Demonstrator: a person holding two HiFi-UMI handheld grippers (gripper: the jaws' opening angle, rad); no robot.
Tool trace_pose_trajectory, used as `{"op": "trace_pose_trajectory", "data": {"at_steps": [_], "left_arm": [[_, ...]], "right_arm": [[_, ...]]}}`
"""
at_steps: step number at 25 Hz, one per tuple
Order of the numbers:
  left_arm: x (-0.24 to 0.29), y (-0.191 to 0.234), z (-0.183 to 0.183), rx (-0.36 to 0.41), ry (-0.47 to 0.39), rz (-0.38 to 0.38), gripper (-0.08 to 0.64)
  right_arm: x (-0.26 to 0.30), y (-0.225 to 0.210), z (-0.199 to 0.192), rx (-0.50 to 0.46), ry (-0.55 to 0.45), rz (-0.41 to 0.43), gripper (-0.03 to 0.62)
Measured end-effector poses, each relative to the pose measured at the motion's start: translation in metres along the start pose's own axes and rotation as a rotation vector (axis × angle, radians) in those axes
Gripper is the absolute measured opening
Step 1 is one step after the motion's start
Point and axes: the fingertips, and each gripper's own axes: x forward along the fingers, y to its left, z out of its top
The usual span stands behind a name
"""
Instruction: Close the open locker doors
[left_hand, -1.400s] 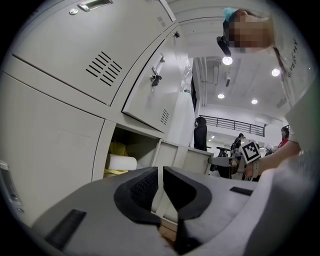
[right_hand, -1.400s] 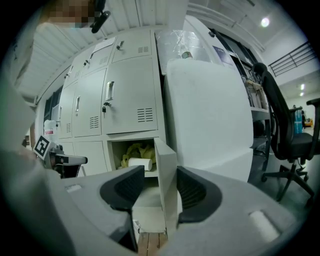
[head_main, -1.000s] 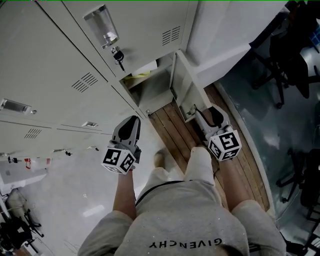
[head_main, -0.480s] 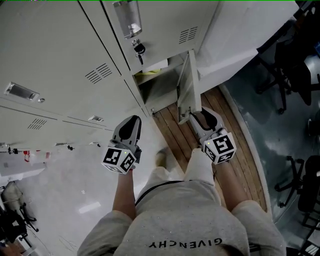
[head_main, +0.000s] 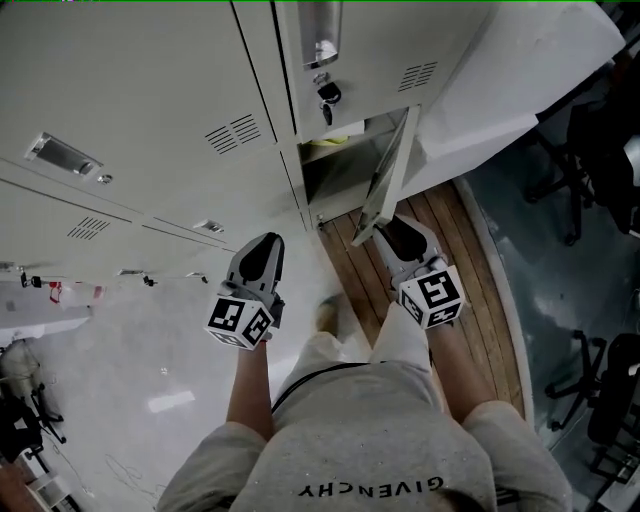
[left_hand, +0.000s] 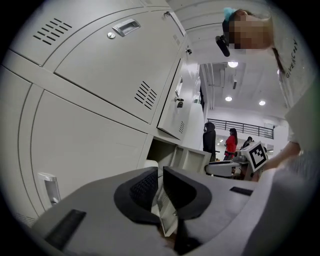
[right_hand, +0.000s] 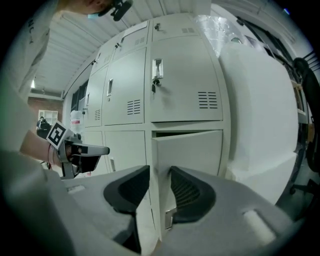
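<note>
While my left gripper (head_main: 262, 243) hangs at left, jaws a sliver apart on nothing, the jaws of my right gripper (right_hand: 160, 172) have just been closing and now pinch the free edge of the half-open locker door (right_hand: 189, 150), bottom-right of the lockers (head_main: 150, 120).

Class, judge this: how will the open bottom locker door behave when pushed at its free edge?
The open locker door looks like thin metal: probably stiff and light. Hinged on one side, it should swing, not slide. The right gripper, jaws just closing around its edge, may slip on the smooth face.
</note>
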Motion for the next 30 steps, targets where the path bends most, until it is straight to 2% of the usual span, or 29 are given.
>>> {"op": "trace_pose_trajectory", "data": {"at_steps": [19, 30], "left_arm": [[-0.062, 0.046, 0.010, 0.003, -0.028, 0.132, 0.029], [-0.097, 0.078, 0.010, -0.016, -0.038, 0.222, 0.029]], "right_arm": [[0.079, 0.041, 0.018, -0.029, 0.001, 0.097, 0.129], [0.124, 0.045, 0.027, -0.031, -0.017, 0.110, 0.109]]}}
